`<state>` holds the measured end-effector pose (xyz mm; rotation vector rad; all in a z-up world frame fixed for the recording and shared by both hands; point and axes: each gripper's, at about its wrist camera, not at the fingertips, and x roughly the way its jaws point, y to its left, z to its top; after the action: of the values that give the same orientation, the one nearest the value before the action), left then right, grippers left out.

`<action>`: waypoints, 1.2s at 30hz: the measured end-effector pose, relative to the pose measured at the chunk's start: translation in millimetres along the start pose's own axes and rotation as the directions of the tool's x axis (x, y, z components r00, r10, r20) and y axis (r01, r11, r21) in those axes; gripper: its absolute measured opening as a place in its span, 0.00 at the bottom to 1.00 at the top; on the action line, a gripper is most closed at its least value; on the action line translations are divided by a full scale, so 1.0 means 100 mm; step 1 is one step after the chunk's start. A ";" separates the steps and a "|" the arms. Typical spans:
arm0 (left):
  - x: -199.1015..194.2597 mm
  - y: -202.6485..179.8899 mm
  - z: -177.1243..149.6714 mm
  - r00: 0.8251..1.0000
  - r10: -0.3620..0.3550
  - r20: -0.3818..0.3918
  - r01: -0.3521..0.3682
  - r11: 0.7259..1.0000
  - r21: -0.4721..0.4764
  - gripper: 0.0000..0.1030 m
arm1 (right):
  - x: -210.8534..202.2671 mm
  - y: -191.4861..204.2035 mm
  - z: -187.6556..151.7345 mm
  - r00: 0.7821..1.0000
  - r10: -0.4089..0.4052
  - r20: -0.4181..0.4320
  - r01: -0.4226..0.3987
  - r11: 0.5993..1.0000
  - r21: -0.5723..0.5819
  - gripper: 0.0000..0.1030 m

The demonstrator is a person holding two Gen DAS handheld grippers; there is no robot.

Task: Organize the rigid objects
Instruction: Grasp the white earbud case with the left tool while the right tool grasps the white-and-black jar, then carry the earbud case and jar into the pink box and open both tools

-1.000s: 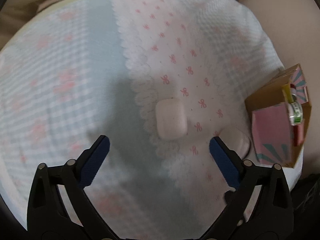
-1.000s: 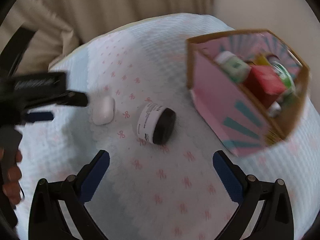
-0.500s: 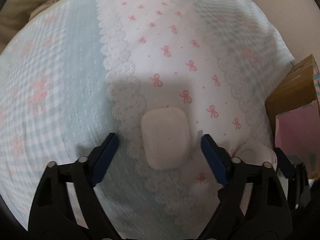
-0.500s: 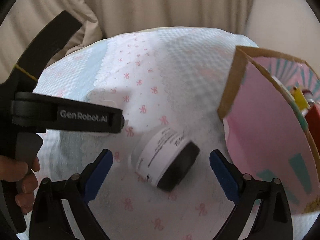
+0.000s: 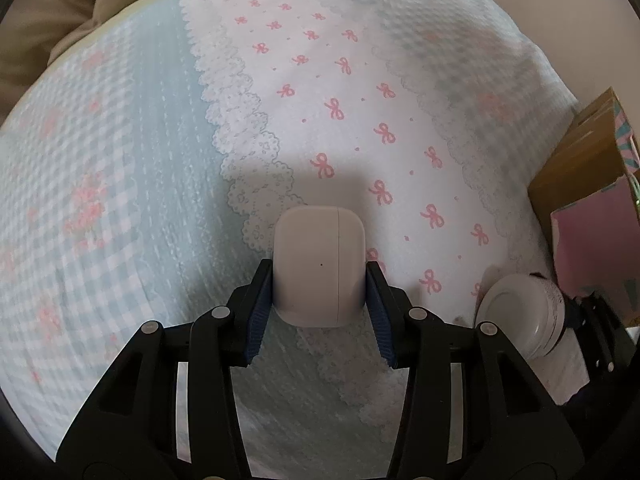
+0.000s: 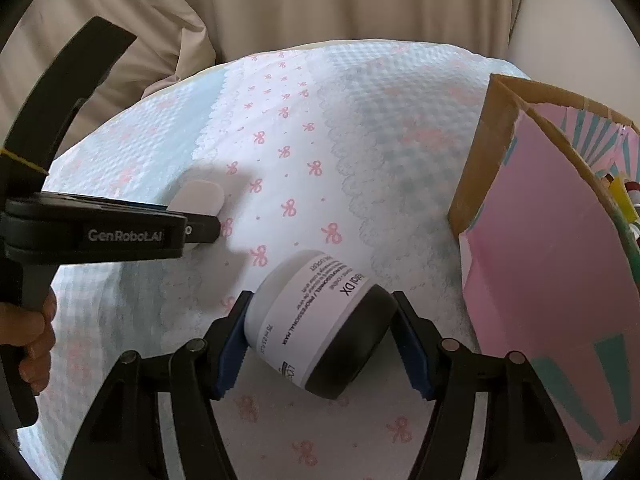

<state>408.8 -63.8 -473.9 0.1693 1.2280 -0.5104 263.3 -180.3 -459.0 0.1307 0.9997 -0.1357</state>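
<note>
The left gripper (image 5: pixel 319 300), jaws just closed in, clamps the white case (image 5: pixel 319 266) on the cloth (image 5: pixel 140 184). The right gripper (image 6: pixel 322 338), jaws also just closed, pinches the jar (image 6: pixel 316 320) lying on its side, with the box (image 6: pixel 552 264) at 3 o'clock.

White earbud case (image 5: pixel 320 266), rounded, lid shut, lying flat on the bow-print cloth (image 5: pixel 340 80), pinched at both sides. Jar (image 6: pixel 320 320) at its 3 o'clock: white labelled body, black lid, tipped on its side, lid toward 5 o'clock, likewise pinched. Pink-and-teal cardboard box (image 6: pixel 552 280) open, at the jar's 3 o'clock.
</note>
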 end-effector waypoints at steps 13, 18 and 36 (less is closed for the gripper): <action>-0.39 0.08 -0.17 0.996 -0.066 0.061 0.071 0.995 -0.077 0.40 | -0.24 0.06 -0.01 1.000 0.008 0.024 -0.009 1.000 0.020 0.60; -0.75 0.03 -0.19 0.991 -0.078 0.106 0.086 0.993 -0.075 0.40 | -0.49 0.07 0.04 0.999 0.000 0.052 -0.002 1.000 0.031 0.60; -2.53 -0.87 -0.31 0.968 -0.181 0.173 0.184 0.983 0.001 0.40 | -2.54 -0.72 0.32 0.998 -0.054 0.024 0.046 0.966 0.255 0.60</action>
<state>281.6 -56.2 -237.0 -0.0018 1.0820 -0.6618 142.2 -242.6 -230.5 0.3376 0.9518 -0.3122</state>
